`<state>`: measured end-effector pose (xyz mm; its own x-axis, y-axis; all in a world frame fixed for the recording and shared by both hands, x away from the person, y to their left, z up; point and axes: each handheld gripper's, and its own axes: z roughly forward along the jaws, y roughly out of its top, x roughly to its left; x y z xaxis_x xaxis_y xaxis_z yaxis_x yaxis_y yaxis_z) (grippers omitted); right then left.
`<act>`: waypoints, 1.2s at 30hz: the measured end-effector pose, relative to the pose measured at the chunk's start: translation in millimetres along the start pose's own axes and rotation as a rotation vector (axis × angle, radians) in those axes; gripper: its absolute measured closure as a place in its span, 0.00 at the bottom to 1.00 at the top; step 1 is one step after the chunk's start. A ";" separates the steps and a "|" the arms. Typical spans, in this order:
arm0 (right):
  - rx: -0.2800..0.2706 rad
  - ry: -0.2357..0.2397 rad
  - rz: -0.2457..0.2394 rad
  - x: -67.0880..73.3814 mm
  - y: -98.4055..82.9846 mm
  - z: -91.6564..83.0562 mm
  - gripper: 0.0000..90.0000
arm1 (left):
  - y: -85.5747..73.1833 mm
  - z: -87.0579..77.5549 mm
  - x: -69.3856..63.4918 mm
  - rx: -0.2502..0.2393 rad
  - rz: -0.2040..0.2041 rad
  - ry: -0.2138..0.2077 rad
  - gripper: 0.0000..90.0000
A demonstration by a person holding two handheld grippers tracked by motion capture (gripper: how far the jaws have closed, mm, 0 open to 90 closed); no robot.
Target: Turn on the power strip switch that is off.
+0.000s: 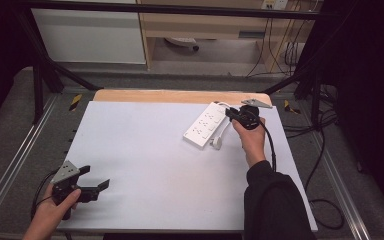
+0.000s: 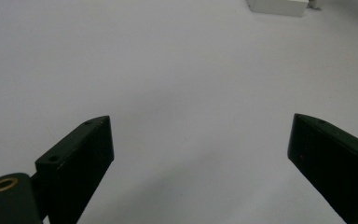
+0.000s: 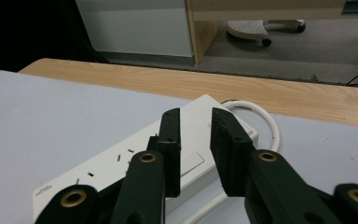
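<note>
Right tool (image 1: pixel 236 115) hangs over the far end of the white power strip (image 1: pixel 205 125) on the bench (image 1: pixel 145 165), jaws narrow with nothing pinched. I think it will press or grab next, so aim carefully. Left tool (image 1: pixel 91 184) waits wide.

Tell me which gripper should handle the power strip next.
Probably the right gripper: it hovers at the power strip, jaws slightly apart over it. The left gripper sits open at the table's opposite near corner.
</note>
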<state>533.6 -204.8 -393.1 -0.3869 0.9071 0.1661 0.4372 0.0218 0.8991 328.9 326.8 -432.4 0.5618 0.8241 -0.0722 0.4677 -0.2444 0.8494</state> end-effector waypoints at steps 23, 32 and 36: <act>0.028 0.009 0.043 -0.6 13.2 -28.4 0.38 | -1.0 0.5 -0.2 0.008 -0.002 -0.002 0.08; 0.022 0.015 0.054 -0.9 13.9 -42.0 0.30 | -1.3 0.4 -0.2 0.009 -0.005 -0.002 0.08; 0.018 0.016 0.058 -0.7 12.2 -48.9 0.26 | -1.4 0.5 -0.2 0.009 -0.004 -0.001 0.08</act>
<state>499.5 -225.7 -362.4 -0.3731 0.9004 0.2240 0.4740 -0.0226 0.8803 328.5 326.8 -433.9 0.5604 0.8247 -0.0761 0.4763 -0.2458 0.8442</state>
